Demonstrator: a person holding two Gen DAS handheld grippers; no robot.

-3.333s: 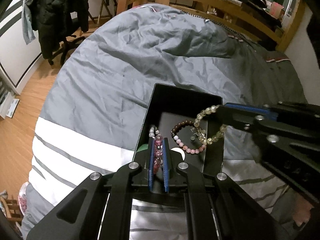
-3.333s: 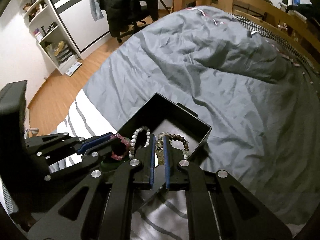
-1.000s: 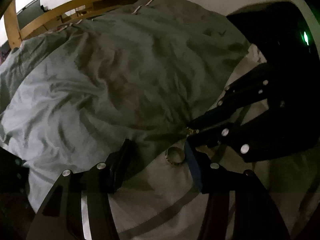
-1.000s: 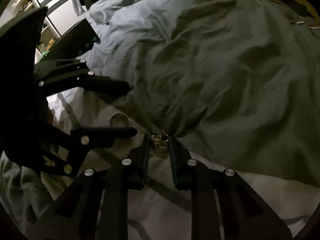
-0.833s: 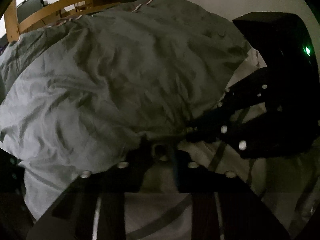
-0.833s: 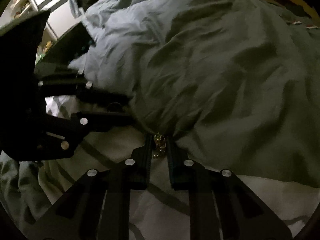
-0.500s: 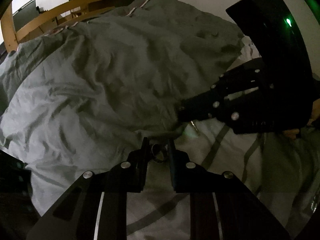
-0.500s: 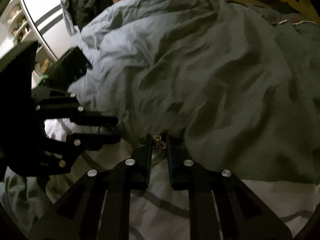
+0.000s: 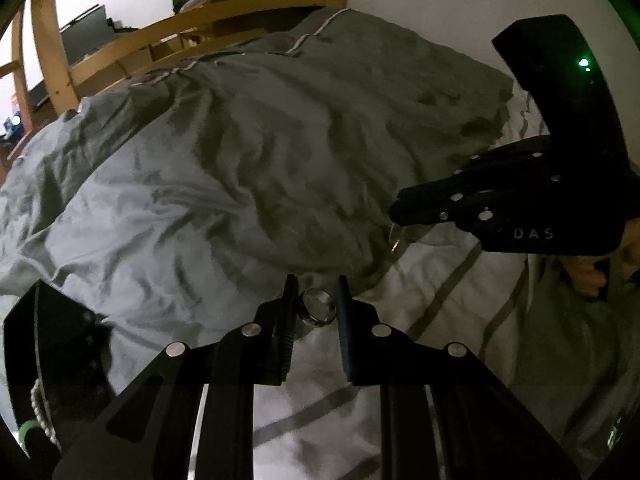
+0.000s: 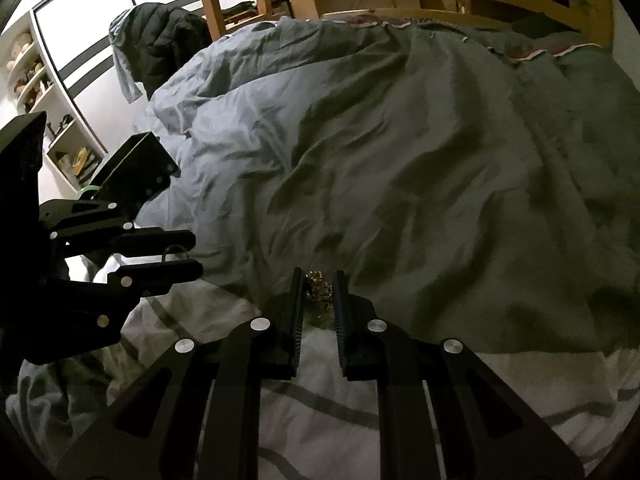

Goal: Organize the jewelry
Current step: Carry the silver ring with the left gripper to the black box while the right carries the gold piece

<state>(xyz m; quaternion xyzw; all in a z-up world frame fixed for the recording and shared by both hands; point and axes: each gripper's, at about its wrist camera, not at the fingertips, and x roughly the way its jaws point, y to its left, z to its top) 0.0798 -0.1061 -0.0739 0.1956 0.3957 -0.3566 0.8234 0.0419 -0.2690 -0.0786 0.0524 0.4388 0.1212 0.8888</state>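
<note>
Left wrist: fingers (image 9: pixel 315 300) clamp a ring (image 9: pixel 317 311); black box (image 9: pixel 44 360) holds beads (image 9: pixel 39 412); right fingers (image 10: pixel 319 286) pinch gold jewelry (image 10: pixel 319 285).

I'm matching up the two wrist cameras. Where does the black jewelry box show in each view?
Left wrist: black jewelry box at the lower left edge, pale beads at its rim.
Right wrist: the box at middle left, on the grey duvet, above the left gripper.
Shared landmark: the wooden bed frame along the top.
</note>
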